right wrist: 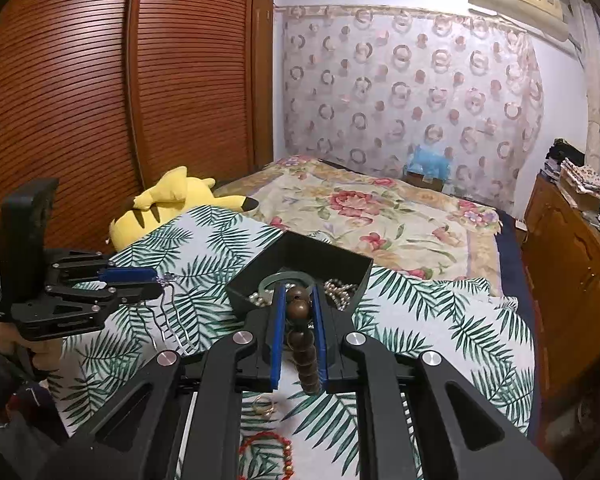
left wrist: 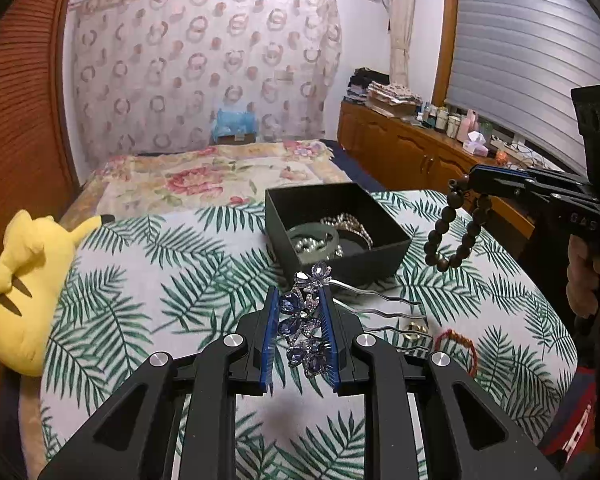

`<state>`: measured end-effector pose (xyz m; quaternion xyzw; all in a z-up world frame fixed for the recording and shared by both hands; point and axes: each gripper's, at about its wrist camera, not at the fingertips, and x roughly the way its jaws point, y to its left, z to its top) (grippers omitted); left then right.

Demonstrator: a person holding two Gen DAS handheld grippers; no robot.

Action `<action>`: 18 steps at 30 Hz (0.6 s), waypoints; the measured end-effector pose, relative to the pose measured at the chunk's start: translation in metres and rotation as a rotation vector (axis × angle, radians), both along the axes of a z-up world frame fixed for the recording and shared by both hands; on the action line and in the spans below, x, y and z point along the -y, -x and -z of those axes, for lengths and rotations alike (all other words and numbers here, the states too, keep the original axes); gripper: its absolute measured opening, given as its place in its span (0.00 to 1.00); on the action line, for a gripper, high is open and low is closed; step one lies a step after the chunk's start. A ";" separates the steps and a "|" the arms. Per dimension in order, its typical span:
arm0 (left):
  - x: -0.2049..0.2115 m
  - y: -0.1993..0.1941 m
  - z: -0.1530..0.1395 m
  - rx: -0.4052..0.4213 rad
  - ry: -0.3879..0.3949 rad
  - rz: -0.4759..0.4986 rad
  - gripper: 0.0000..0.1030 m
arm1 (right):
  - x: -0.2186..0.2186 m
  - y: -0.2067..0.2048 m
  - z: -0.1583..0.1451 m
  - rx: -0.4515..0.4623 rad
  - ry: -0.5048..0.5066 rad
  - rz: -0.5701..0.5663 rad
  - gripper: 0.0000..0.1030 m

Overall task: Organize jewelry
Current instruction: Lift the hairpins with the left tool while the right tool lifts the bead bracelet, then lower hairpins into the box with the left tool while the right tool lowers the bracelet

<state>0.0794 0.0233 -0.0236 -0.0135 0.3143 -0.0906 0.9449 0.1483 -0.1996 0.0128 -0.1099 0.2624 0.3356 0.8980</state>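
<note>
My left gripper (left wrist: pixel 300 300) is shut on a blue jewelled hair comb (left wrist: pixel 306 320), its silver prongs pointing right above the leaf-print cloth. It also shows in the right wrist view (right wrist: pixel 156 278) with the comb (right wrist: pixel 170 312) hanging from it. My right gripper (right wrist: pixel 298 294) is shut on a brown wooden bead bracelet (right wrist: pixel 302 340), held just before the black box (right wrist: pixel 300 248). In the left wrist view the right gripper (left wrist: pixel 470 186) holds the bracelet (left wrist: pixel 454 232) dangling right of the box (left wrist: pixel 336 200). The box holds a jade bangle (left wrist: pixel 312 232), pearls and chain.
A gold ring (left wrist: pixel 414 330) and a red beaded bracelet (left wrist: pixel 458 346) lie on the cloth; they also show in the right wrist view (right wrist: pixel 264 406) (right wrist: pixel 266 454). A yellow plush toy (left wrist: pixel 24 284) lies at the left. A wooden cabinet (left wrist: pixel 412 148) stands right of the bed.
</note>
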 end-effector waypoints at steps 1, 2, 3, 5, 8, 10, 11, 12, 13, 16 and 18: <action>0.000 -0.002 -0.001 0.003 -0.001 -0.001 0.18 | 0.000 -0.002 0.000 0.002 0.000 0.004 0.14; 0.000 -0.004 -0.002 0.007 -0.002 -0.002 0.18 | -0.001 -0.005 -0.002 0.003 -0.001 0.007 0.14; 0.000 -0.006 -0.004 0.010 -0.003 -0.002 0.18 | -0.002 -0.008 -0.003 0.005 -0.002 0.011 0.14; 0.000 -0.010 -0.006 0.014 -0.004 -0.002 0.18 | -0.005 -0.015 -0.006 0.008 -0.003 0.017 0.14; 0.002 -0.015 -0.008 0.020 -0.011 0.000 0.18 | -0.009 -0.023 -0.011 0.015 -0.005 0.022 0.14; 0.004 -0.018 -0.010 0.024 -0.016 0.001 0.18 | -0.012 -0.029 -0.015 0.021 -0.007 0.022 0.14; 0.004 -0.019 -0.011 0.025 -0.018 0.002 0.18 | -0.013 -0.031 -0.017 0.023 -0.008 0.023 0.14; 0.004 -0.020 -0.011 0.026 -0.020 0.001 0.18 | -0.015 -0.034 -0.018 0.026 -0.009 0.023 0.14; 0.004 -0.022 -0.012 0.028 -0.022 0.000 0.18 | -0.016 -0.036 -0.020 0.027 -0.010 0.023 0.14; 0.005 -0.025 -0.013 0.029 -0.024 -0.001 0.18 | -0.021 -0.045 -0.023 0.022 -0.020 0.024 0.14; 0.005 -0.027 -0.014 0.031 -0.028 -0.003 0.18 | -0.024 -0.052 -0.024 0.015 -0.027 0.027 0.14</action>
